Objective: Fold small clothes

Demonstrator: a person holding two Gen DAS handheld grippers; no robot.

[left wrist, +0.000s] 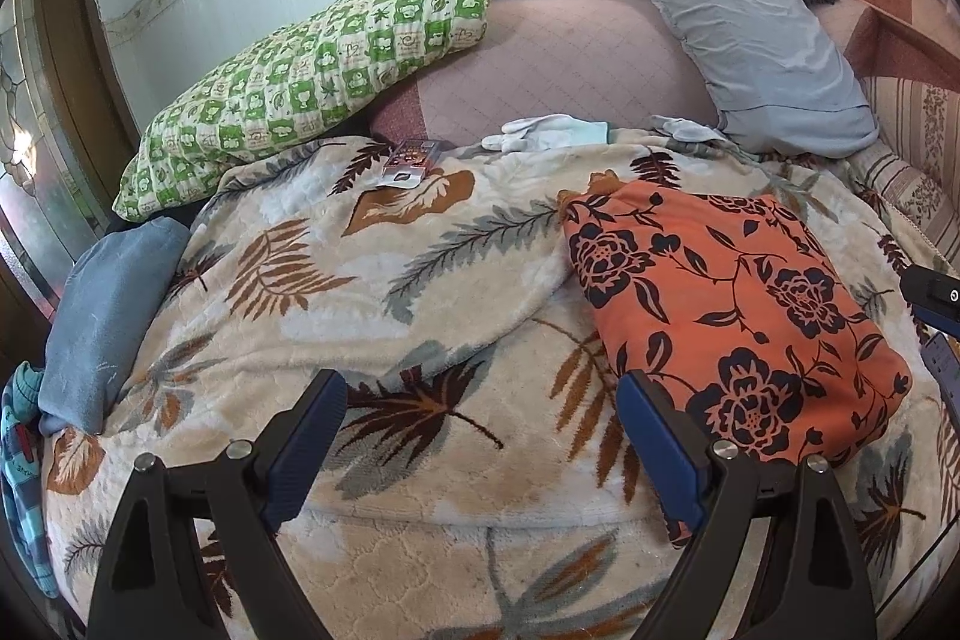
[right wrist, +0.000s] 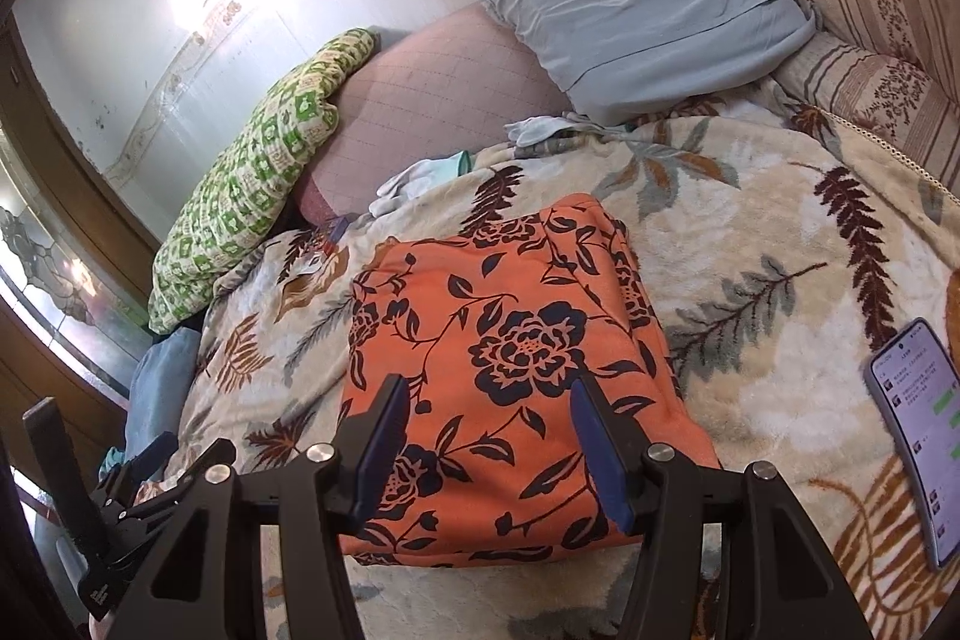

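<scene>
Orange floral garment, folded into a rectangle, lay flat on the leaf-patterned blanket that covered the bed. The right gripper hovered over the garment's near edge; its jaws stood partly apart, with the fabric seen between them, and the pads did not press on the cloth. The left gripper hung over bare blanket just left of the garment, jaws wide and holding nothing. A phone with a lit screen lay on the blanket to the right of the garment, apart from it. White gloves rested at the blanket's far edge. A green checked pillow and a grey pillow leaned against the wall beyond. A folded blue cloth lay at the blanket's left edge. No containers were visible.
</scene>
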